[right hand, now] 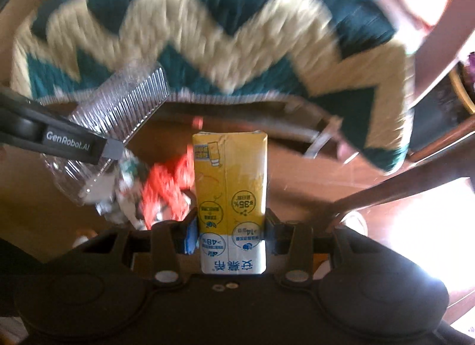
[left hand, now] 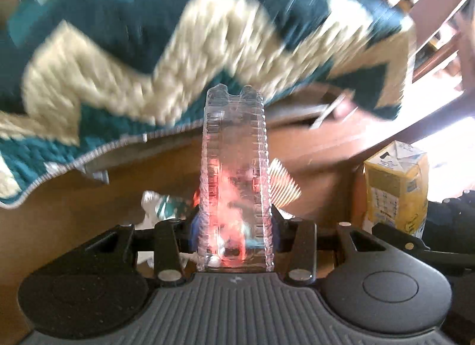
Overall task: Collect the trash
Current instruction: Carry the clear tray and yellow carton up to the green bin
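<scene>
Across the upper half of both wrist views lies a teal and cream zigzag rug (left hand: 184, 47), heavily blurred, with brown floor (left hand: 59, 226) below it; treat everything on that floor as approximate. At centre frame of the right wrist view, the right gripper (right hand: 231, 232) is clamped on a yellow drink carton (right hand: 230, 190), its pads pressed to both narrow sides near the printed end. At centre frame of the left wrist view, the left gripper (left hand: 234, 226) is clamped on a clear ribbed plastic bottle (left hand: 234, 166), which stands out along the fingers. Both items are trash already in hand, so the step is judged to be carrying them to a collection point. Hold both grips firm (the bottle wall is thin and looks likely to buckle or slip) and keep the two loads apart, since the carton appears at the right edge of the left view, near the bottle. Remaining litter sits at lower left of the right view: a crumpled orange wrapper (right hand: 166, 187) and a clear ridged tray (right hand: 124, 104), beside pale scraps too smeared to identify. No bin is visible in either view. The left finger pads are hidden behind the bottle.
</scene>
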{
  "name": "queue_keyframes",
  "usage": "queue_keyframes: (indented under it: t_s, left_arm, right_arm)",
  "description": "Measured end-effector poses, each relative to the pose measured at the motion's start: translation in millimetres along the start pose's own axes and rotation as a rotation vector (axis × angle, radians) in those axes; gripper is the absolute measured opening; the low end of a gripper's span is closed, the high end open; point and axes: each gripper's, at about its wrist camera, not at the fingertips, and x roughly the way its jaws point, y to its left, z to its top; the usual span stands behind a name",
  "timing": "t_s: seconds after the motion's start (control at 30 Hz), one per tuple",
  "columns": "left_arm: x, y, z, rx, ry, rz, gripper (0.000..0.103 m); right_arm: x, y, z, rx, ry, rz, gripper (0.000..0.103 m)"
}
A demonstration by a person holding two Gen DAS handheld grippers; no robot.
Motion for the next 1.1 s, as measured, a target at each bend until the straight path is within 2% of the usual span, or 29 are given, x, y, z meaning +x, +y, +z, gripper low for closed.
queue_keyframes:
  t_s: [0.2,0.37,0.63,0.97,1.1]
  left_arm:
    - [-86.6,-34.1,6.3,0.006,-0.16,-0.031,0.043]
    - [-158.0,-77.1,7.6,0.084,-0.291,-0.047,0.043]
    - [-252.3,-148.1,18.1,0.187,-0.455,-0.134,0.043]
    - [-335.2,-247.7,52.8,0.335,-0.585,-0.245,0.043]
    - [-358.9,-288.8,69.6,0.395,-0.617,-0.278,0.043]
  right_arm:
    - [-94.1,-17.6,-1.0,0.003,-0.166,-0.017,0.042]
    - [-168.5,-37.6,-1.8,0.013,-0.295,-0.036,0.042]
    - [-281.9,-91.0,-6.5,0.068,-0.481,-0.089,0.042]
    - [-403.0,-180.0,2.6,0.192,-0.694,-0.188,0.042]
    - [-430.6,-213.7,6.7,0.232,-0.738,-0.251,0.042]
